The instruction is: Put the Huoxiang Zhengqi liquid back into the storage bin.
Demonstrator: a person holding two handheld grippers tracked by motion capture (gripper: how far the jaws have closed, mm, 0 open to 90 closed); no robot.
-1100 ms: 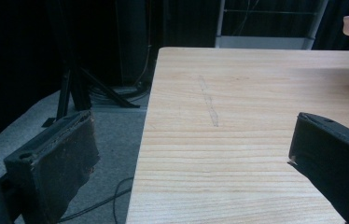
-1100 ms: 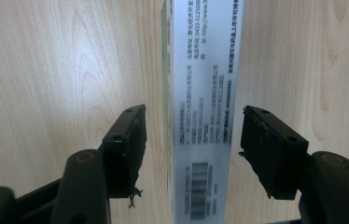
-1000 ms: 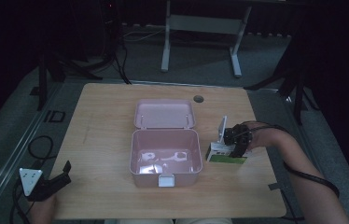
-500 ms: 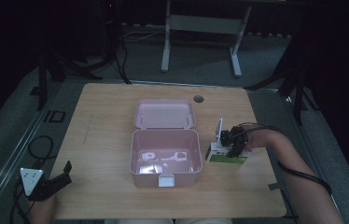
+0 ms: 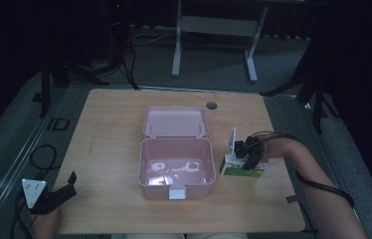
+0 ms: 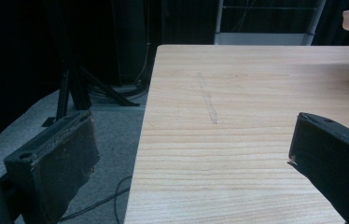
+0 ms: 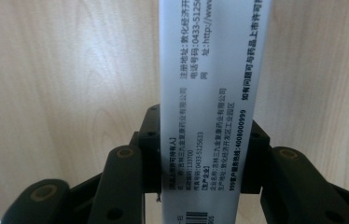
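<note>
Since a second ago the right gripper (image 5: 244, 160) has dropped slightly onto the medicine box (image 5: 242, 169), and its jaws have just been closing; in the right gripper view they now clamp the box's white printed side (image 7: 210, 116) from both flanks. That box lies flat on the wooden table (image 5: 109, 129), just right of the open pink plastic case (image 5: 176, 167), green face toward the person. Her or his right forearm (image 5: 318, 184) reaches in from the lower right, wrist bent so the gripper points down beside the case. Well left of the case, at the table's near corner, the left gripper (image 5: 63, 190) rests in the left hand, unmoved, jaws spread wide with nothing between them.
</note>
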